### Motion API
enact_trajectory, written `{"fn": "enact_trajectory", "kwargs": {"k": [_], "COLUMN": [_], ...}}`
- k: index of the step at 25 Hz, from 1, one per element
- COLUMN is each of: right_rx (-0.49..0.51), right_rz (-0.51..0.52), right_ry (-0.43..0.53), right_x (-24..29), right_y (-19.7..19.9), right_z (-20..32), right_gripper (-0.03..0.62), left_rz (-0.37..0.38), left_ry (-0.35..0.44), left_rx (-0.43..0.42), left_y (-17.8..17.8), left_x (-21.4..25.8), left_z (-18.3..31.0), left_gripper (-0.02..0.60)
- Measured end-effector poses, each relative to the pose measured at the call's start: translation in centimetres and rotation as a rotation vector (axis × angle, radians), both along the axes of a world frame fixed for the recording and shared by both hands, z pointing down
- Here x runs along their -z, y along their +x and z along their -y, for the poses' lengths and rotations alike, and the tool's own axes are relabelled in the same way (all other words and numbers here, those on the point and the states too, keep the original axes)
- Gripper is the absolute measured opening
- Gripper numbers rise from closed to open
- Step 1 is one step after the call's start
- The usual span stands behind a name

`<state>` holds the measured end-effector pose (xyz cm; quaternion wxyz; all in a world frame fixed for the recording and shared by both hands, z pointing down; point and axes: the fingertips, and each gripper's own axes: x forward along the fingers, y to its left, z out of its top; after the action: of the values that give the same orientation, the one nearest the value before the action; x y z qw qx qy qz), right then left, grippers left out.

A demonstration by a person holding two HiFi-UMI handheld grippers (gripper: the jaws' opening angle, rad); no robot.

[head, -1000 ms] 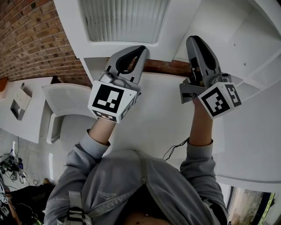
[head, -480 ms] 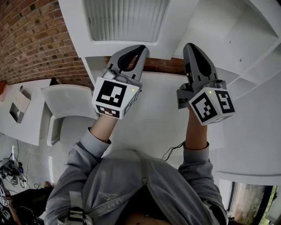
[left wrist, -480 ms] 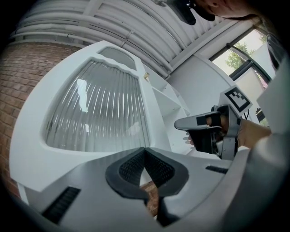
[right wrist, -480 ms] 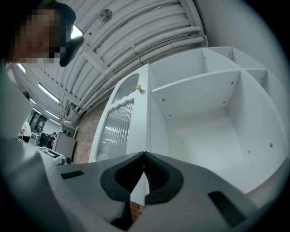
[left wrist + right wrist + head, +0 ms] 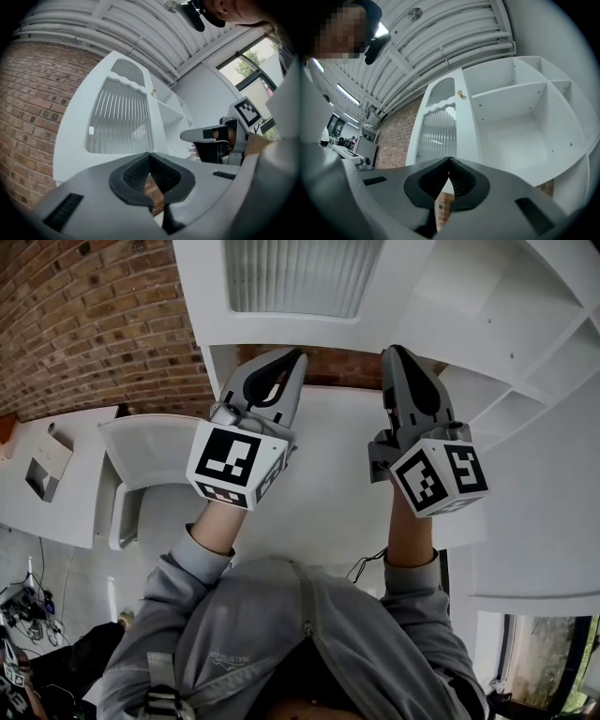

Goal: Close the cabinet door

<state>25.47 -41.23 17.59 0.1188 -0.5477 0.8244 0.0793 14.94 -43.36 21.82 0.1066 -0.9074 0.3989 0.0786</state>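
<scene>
Head view: we face the open cabinet door (image 5: 300,277)
L gripper (image 5: 296,354) & R gripper (image 5: 388,351) shut tight, holding nothing; sweatshirt print (image 5: 230,652) too small to read

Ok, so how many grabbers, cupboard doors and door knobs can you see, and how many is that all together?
Grippers: 2 (left gripper, right gripper)
Cabinet door: 1
Door knob: 1
Total: 4
</scene>
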Motion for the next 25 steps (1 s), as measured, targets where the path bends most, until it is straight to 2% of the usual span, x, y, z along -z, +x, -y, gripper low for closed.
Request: {"fn": "enact_trajectory", "kwargs": {"k": [16,25], "right_rx": [-0.05,-0.095], "right_rz": [0.019,0.013], "right_ry": [-0.063,-0.1], "right_x": [-3.6,-5.7], "right_y": [-11.1,-16.3], "right_z": [-8.2,-12.4], "right_gripper": [0.026,0.026], "left_rz": [-0.012,0.025], "left_ry": [-0.051,-0.054], "left_rx": [-0.021,0.011], "left_y": [-11.5,-17.2], "left_x": [-1.8,-3.2], "left_z": [-8.2,-12.3], "left_gripper": [0.006,0.006]}}
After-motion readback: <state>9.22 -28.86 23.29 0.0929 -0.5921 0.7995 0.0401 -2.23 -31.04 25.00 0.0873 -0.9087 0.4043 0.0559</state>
